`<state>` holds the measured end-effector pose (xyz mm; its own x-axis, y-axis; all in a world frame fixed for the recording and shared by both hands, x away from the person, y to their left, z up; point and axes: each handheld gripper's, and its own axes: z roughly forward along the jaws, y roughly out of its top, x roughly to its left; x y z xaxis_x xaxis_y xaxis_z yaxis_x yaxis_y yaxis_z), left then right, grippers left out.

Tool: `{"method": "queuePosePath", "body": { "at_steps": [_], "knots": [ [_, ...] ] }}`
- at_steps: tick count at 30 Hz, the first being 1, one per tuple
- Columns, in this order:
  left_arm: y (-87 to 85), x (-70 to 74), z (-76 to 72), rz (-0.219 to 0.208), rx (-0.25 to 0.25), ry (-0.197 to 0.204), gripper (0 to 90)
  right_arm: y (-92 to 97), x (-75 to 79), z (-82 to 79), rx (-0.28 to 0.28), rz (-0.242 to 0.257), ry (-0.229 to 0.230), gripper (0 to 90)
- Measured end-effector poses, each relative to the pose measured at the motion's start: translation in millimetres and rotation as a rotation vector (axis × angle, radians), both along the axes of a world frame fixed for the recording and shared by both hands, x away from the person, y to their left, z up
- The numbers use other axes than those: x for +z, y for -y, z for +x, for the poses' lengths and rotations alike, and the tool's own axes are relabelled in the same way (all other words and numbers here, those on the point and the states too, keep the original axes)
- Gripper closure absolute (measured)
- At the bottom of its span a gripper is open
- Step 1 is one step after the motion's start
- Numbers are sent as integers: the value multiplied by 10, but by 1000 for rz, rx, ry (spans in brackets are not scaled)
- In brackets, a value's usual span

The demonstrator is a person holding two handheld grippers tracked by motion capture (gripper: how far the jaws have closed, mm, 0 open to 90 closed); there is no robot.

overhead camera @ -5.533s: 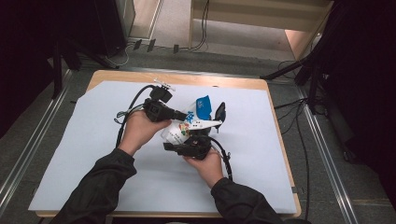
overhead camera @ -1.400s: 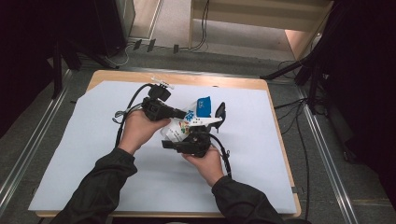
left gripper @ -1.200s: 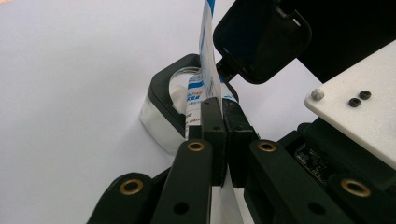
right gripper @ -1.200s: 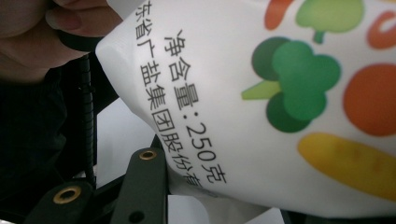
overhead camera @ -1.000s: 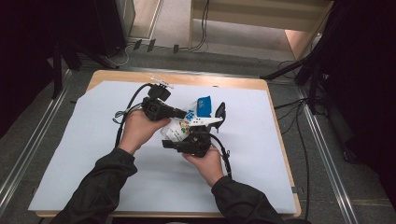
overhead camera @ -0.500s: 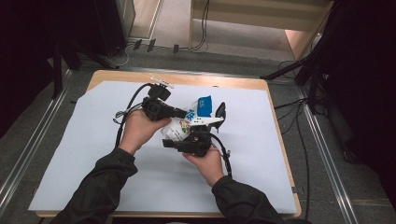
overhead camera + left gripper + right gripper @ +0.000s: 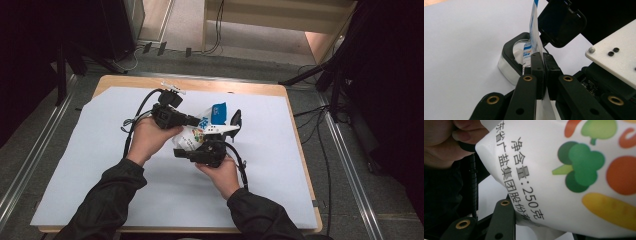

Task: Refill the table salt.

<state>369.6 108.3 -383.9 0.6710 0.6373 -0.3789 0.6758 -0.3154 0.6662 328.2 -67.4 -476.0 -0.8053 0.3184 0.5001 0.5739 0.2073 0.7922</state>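
Printed bag (image 7: 200,131): upper edge pinched flat by the left gripper (image 7: 541,75), body clamped in the right gripper (image 7: 187,152), held above the white sheet (image 7: 100,165) at mid-table. Beyond it stands a black-lidded clear container (image 7: 510,56), lid open.

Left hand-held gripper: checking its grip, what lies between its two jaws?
The left gripper view shows the white-and-blue bag's thin edge pinched between the shut left hand-held gripper jaws.

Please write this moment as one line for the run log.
left gripper: shut on white printed plastic bag | right gripper: grips bag body | clear open-lidded container: beneath bag
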Motion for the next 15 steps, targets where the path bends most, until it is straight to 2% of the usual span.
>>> {"method": "queuePosePath", "body": {
  "at_steps": [7, 10, 15],
  "knots": [
    [-33, 15, 9, -8, 9, 18, 894, -23, 15, 37, 12, 16, -5, 673],
    [-24, 8, 14, -8, 8, 10, 895, -25, 11, 42, 15, 18, -6, 672],
    [-9, 6, 16, 8, 1, 0, 900, -26, 8, 40, 16, -7, 7, 667]
  ]
}}
